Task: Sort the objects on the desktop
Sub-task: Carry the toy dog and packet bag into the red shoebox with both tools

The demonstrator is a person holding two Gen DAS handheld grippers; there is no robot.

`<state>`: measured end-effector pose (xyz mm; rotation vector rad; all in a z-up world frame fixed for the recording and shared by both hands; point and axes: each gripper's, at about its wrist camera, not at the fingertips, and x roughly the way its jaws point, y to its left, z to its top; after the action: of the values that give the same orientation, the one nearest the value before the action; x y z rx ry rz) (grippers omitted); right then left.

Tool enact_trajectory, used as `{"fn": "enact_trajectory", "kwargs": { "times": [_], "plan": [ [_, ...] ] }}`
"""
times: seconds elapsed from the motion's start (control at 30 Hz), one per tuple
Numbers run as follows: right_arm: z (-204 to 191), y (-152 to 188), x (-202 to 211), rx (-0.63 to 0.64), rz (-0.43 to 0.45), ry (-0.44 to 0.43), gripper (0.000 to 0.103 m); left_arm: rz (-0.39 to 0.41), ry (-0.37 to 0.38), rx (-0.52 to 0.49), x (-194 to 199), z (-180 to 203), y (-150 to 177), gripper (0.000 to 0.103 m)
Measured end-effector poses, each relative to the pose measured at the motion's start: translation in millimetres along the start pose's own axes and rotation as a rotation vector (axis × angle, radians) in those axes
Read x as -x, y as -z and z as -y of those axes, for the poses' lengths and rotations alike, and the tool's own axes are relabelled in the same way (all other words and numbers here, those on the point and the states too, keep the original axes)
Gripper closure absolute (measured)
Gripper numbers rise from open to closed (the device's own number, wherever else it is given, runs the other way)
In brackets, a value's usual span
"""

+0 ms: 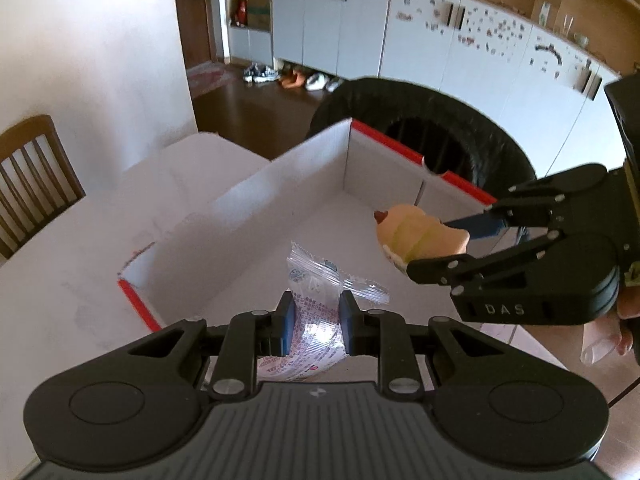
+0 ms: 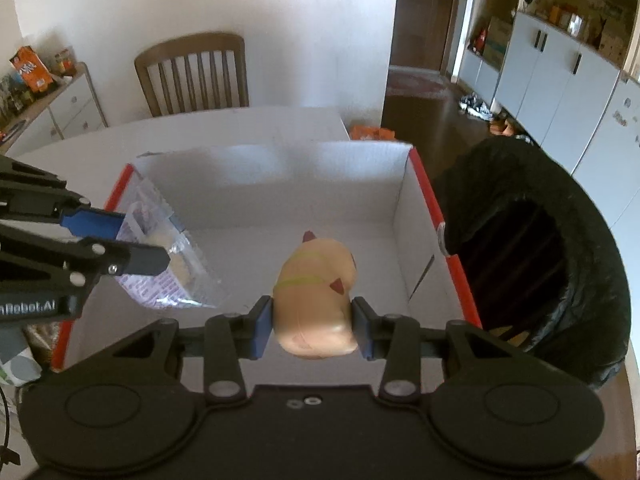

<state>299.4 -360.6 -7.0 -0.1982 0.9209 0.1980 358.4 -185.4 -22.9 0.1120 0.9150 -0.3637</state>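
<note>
My left gripper point(image 1: 316, 322) is shut on a clear plastic snack packet point(image 1: 320, 300) and holds it above the open white box with red rim point(image 1: 280, 184). My right gripper point(image 2: 312, 326) is shut on a tan soft toy animal point(image 2: 316, 292) and holds it over the same box point(image 2: 280, 176). In the left wrist view the right gripper point(image 1: 436, 248) comes in from the right with the toy point(image 1: 416, 236). In the right wrist view the left gripper point(image 2: 136, 240) comes in from the left with the packet point(image 2: 168, 268).
The box sits on a white table point(image 1: 80, 280). A black-lined bin point(image 2: 532, 256) stands right beside the box's right side. A wooden chair point(image 2: 192, 72) stands behind the table. Cabinets point(image 1: 440, 40) and shoes lie across the dark floor.
</note>
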Motion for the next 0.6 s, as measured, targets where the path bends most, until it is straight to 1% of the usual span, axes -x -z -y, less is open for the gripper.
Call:
{"fn": "enact_trajectory", "kwargs": {
  "times": [0.13,0.33,0.6],
  "plan": [
    [5.9,0.4,-15.1,-0.002,-0.033,0.017,0.062,-0.05,-0.01,-0.029,-18.2,6.2,1.6,0.081],
    [17.0,6.9,-34.0,-0.016,-0.068,0.037,0.062,-0.088,-0.038,-0.073,-32.7,13.9,8.8,0.082],
    [14.7,13.7,-46.2,-0.01,-0.115,0.029,0.062,-0.143,-0.032,-0.069,-47.0,13.1,13.9,0.081]
  ]
}}
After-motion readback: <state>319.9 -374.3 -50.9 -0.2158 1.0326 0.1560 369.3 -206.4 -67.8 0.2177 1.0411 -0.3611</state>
